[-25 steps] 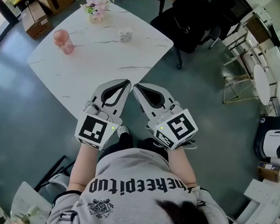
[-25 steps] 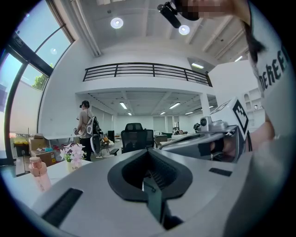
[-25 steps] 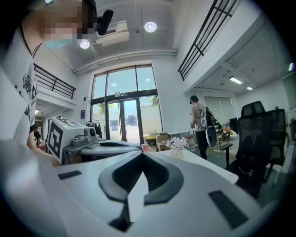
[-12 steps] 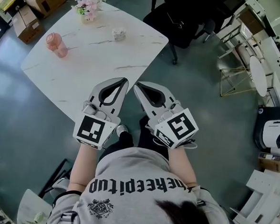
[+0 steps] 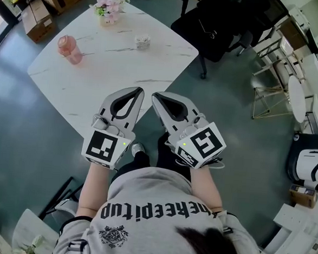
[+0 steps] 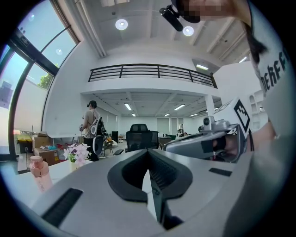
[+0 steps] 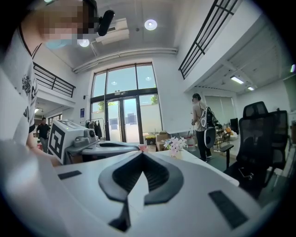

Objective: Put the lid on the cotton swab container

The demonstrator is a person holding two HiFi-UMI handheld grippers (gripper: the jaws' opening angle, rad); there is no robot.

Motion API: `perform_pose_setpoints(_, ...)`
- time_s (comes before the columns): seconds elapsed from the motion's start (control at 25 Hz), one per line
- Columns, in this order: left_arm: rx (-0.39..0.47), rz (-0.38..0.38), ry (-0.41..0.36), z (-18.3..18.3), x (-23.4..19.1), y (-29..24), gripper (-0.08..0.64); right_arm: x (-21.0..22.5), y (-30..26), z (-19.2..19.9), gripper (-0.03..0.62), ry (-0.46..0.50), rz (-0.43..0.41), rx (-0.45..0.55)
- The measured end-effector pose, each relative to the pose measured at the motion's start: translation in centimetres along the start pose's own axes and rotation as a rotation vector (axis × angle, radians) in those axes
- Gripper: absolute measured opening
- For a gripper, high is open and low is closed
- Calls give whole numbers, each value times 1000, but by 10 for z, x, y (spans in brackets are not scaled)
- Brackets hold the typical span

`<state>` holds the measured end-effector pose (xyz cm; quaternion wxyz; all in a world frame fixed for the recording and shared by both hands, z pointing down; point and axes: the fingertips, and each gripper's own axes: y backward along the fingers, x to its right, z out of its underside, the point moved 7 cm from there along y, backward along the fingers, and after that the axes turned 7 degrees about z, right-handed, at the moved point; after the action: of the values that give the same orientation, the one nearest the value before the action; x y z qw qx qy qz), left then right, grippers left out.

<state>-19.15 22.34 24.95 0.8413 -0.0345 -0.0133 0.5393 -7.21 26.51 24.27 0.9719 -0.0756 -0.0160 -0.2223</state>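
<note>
The cotton swab container [image 5: 142,40], small and whitish, stands on the far part of the white marble table [image 5: 114,72]; its lid is too small to make out. My left gripper [image 5: 138,90] and right gripper [image 5: 154,95] are side by side in front of my body, at the table's near edge and far short of the container. Both are shut with nothing between the jaws, as seen in the left gripper view [image 6: 148,151] and the right gripper view [image 7: 141,153]. Each gripper view shows the other gripper alongside.
A pink bottle [image 5: 70,49] and a vase of flowers [image 5: 109,9] stand on the table's far left. A black office chair [image 5: 215,24] sits beyond the table's right corner. Cardboard boxes [image 5: 39,20] lie on the floor at the far left. A person [image 6: 92,129] stands in the background.
The head view has swayed a little left and back. Both grippers stay shut and side by side in nearly the same place.
</note>
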Motion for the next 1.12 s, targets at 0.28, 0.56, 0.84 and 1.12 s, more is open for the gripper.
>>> perform_pose_setpoints(0.28, -7, -21, -14, -2, -5, -20, 15, 23, -10, -5, 11, -1, -35, 10)
perform_pose_setpoints(0.56, -9, -69, -9, -7, -14, -45, 15, 50, -23, -10, 11, 3, -77, 11)
perform_pose_setpoints(0.84, -12, -107, -13, -11, -19, -75, 15, 84, -32, -14, 11, 0, -118, 6)
perform_pose_setpoints(1.12, -24, -160, -9, -13, -25, -94, 15, 106, -44, -18, 11, 0, -173, 5)
